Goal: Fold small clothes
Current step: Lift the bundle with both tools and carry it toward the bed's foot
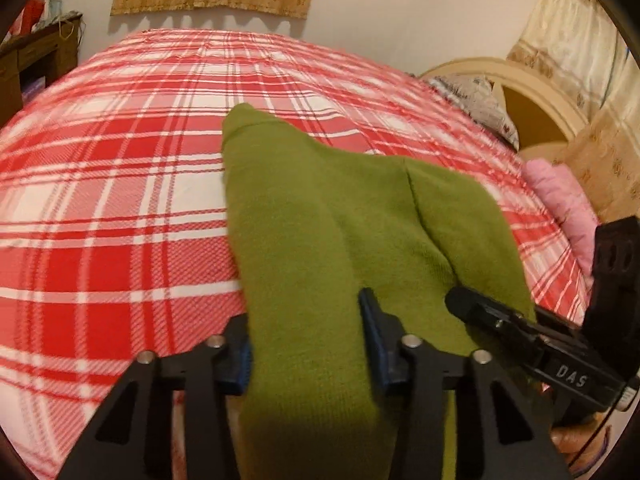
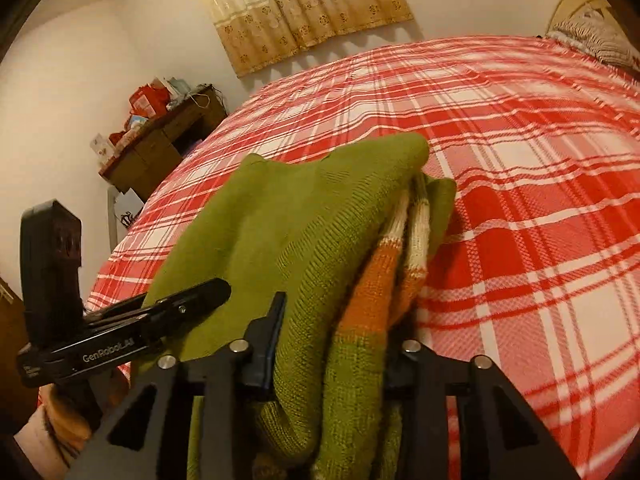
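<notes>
While folded, sweater (image 2: 304, 216) shows orange stripes (image 2: 366, 300).

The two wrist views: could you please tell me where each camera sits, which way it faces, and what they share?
Left wrist: sits on the left gripper, angled down across the red plaid bed cover; its fingers straddle the green knit sweater; right gripper enters at the right.
Right wrist: on the right gripper, facing the curtain and desk; left gripper enters at the left.
Shared: sweater, bed cover, each other's gripper.
</notes>
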{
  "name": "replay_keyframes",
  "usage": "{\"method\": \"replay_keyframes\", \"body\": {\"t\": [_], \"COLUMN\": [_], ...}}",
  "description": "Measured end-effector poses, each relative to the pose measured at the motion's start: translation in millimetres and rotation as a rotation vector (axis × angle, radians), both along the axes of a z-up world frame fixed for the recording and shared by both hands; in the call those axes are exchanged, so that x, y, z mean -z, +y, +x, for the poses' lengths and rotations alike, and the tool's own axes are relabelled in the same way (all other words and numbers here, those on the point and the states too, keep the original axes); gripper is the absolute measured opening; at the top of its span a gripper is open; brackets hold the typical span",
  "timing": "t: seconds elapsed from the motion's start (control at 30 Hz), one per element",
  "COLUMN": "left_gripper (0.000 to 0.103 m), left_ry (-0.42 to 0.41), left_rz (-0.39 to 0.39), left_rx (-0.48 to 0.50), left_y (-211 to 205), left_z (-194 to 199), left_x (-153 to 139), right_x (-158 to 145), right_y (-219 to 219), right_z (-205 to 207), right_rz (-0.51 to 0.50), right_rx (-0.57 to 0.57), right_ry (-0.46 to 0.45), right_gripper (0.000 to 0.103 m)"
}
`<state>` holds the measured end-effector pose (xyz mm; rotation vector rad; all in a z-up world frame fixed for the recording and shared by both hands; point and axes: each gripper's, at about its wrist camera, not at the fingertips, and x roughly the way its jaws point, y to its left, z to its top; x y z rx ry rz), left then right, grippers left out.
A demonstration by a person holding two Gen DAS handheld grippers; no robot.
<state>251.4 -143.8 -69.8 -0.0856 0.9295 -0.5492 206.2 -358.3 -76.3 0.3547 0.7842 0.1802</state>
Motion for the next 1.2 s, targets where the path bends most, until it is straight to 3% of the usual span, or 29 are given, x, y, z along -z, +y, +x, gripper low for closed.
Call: {"method": "replay_keyframes", "body": {"t": [0.07, 0.27, 0.33, 0.37, 0.43, 0.5, 0.57, 0.63, 0.7, 0.73, 0.83, 0.93, 1.1, 1.2], "left_gripper": [0.042, 0.044, 0.058, 0.062, 0.08, 0.091, 0.093, 0.085, 0.064, 0.06, 0.048, 0.039, 0.036, 0.036], "left_ry": [0.027, 0.155, 0.137, 0.114, 0.091, 0.089, 0.107, 0.103, 0.071, 0.034, -0.024, -0.066, -0.137, -0.177], "left_rz": [0.053, 0.067, 0.065, 0.069, 0.095, 0.097, 0.075, 0.055, 0.033, 0.056, 0.094, 0.111, 0.112, 0.123], "left_rx": [0.03, 0.102, 0.087, 0.079, 0.041, 0.014, -0.001, -0.014, 0.026, 0.031, 0.019, 0.001, -0.02, -0.043], "left_y": [2, 28, 31, 28, 23, 19, 19, 18, 14, 11, 7, 7, 22, 30], "left_z": [-13, -67, -75, -75, -69, -59, -52, -49, -54, -59, -67, -75, -93, -102], "left_x": [-8, -7, -4, -4, 0, 7, 12, 12, 8, 5, -1, -8, -25, -35], "right_x": [-5, -3, 6, 10, 18, 24, 31, 34, 36, 35, 22, 0, -33, -48], "right_y": [1, 11, 9, 7, -2, -8, -10, -10, -7, -3, 13, 36, 62, 77], "right_z": [-11, -82, -95, -100, -98, -92, -80, -70, -66, -66, -70, -84, -111, -126], "right_rz": [0.044, 0.102, 0.127, 0.135, 0.181, 0.228, 0.25, 0.258, 0.237, 0.211, 0.114, -0.04, -0.112, -0.094], "right_rx": [-0.009, -0.109, -0.099, -0.083, -0.028, 0.001, 0.003, -0.01, -0.013, -0.004, -0.005, 0.005, 0.0, -0.009], "right_ry": [0.016, 0.1, 0.113, 0.108, 0.11, 0.117, 0.121, 0.097, 0.066, 0.062, 0.058, 0.001, -0.101, -0.147], "right_gripper": [0.034, 0.034, 0.035, 0.039, 0.047, 0.056, 0.064, 0.065, 0.065, 0.064, 0.042, 0.038, 0.037, 0.037]}}
